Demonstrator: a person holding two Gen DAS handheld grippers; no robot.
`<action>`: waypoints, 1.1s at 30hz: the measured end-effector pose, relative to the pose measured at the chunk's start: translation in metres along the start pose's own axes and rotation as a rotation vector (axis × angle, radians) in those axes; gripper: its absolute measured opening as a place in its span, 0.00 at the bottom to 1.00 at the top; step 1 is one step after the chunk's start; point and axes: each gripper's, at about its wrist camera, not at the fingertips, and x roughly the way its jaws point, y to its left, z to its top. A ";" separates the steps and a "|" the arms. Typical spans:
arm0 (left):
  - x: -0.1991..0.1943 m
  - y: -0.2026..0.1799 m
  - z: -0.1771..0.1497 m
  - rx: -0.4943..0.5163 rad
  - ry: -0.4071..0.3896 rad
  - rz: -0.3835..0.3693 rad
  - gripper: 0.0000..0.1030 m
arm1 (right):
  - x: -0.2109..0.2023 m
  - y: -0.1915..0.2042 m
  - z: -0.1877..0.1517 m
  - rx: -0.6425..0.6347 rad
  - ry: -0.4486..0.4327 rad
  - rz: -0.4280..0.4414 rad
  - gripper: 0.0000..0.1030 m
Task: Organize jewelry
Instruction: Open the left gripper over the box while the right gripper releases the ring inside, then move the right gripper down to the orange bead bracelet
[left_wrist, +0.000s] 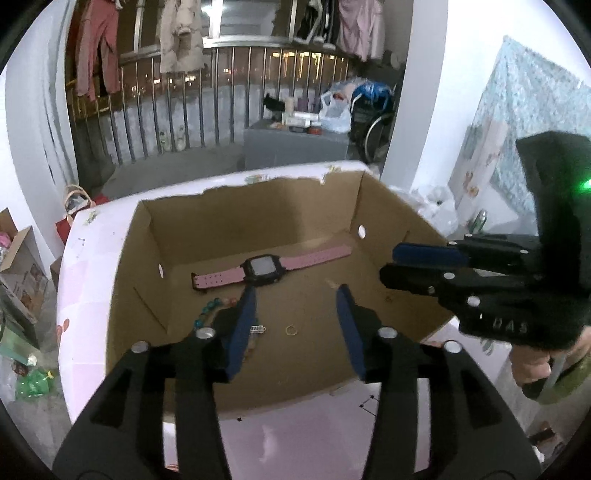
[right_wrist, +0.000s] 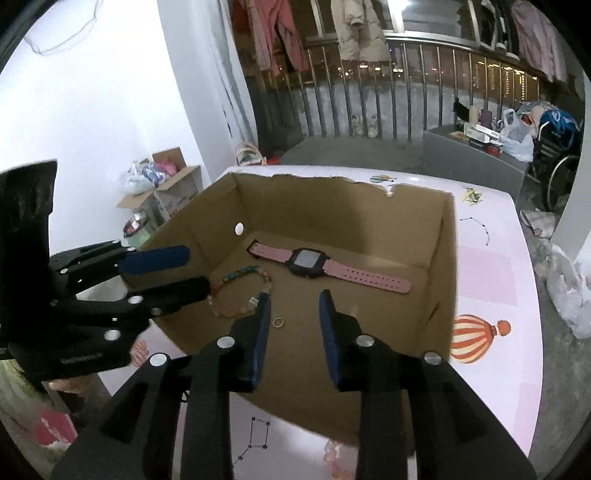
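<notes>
An open cardboard box (left_wrist: 384, 206) (right_wrist: 447, 266) sits on a pink patterned table. Inside lie a pink-strapped watch (left_wrist: 264, 271) (right_wrist: 314, 263), a beaded bracelet (left_wrist: 207, 312) (right_wrist: 240, 291), a small silver clasp (left_wrist: 258, 329) (right_wrist: 253, 302) and a gold ring (left_wrist: 291, 329) (right_wrist: 277, 322). My left gripper (left_wrist: 297, 291) is open and empty above the box's near side, over the clasp and ring. My right gripper (right_wrist: 295, 295) is open and empty over the box's near edge. Each gripper shows in the other's view, the right one (left_wrist: 391, 262) and the left one (right_wrist: 195, 271).
The pink table (left_wrist: 85, 280) (right_wrist: 491, 273) has balloon and star prints. A balcony railing with hanging clothes (left_wrist: 177, 40) (right_wrist: 362, 33) lies beyond. A grey cabinet with bottles and bags (left_wrist: 295, 144), a wheelchair (right_wrist: 557, 162) and floor boxes (right_wrist: 166, 184) surround the table.
</notes>
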 end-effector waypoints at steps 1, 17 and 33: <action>-0.009 -0.001 -0.004 0.004 -0.017 0.002 0.47 | -0.007 -0.002 -0.003 0.006 -0.008 0.027 0.27; 0.001 -0.010 -0.078 -0.006 0.035 -0.023 0.54 | -0.009 0.001 -0.067 0.060 0.114 0.040 0.32; 0.007 -0.032 -0.094 0.077 -0.002 0.006 0.57 | -0.003 0.008 -0.083 0.070 0.060 -0.098 0.32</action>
